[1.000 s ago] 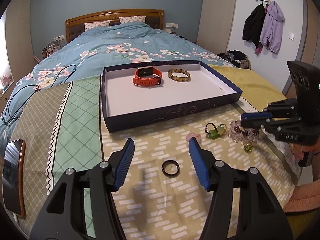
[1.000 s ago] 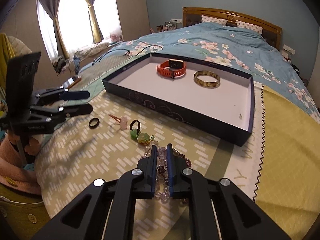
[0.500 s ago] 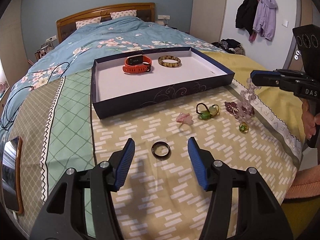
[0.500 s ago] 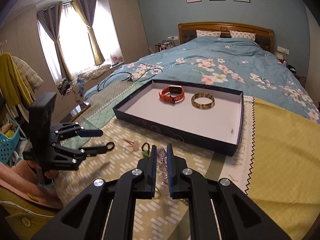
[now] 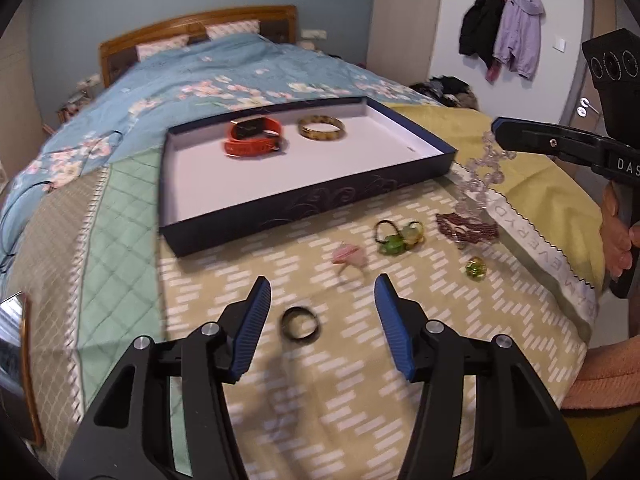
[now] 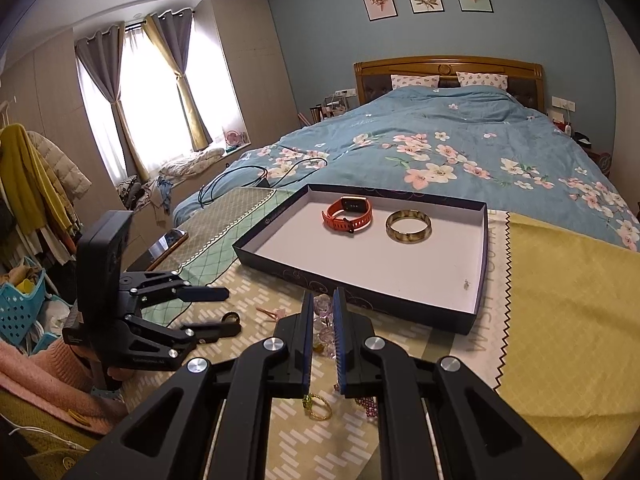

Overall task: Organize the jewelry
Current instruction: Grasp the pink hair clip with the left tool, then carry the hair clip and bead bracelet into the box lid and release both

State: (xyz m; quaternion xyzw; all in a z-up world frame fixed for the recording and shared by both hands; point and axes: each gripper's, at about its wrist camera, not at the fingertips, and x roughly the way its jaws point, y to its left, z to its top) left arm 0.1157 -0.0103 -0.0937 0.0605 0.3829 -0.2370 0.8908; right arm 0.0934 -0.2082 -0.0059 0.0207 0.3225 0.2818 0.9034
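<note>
Here, open cloth (image 5: 280, 412) around black ring (image 5: 301, 323), tray rim (image 5: 304, 216) beyond.

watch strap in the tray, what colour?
Orange-red, with a dark watch face. The watch shows best in the right wrist view.

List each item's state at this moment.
left gripper: open, black ring between jaws, untouched
right gripper: shut on clear bead bracelet, lifted
box: open, lidless
orange watch: inside box
gold bangle: inside box
</note>
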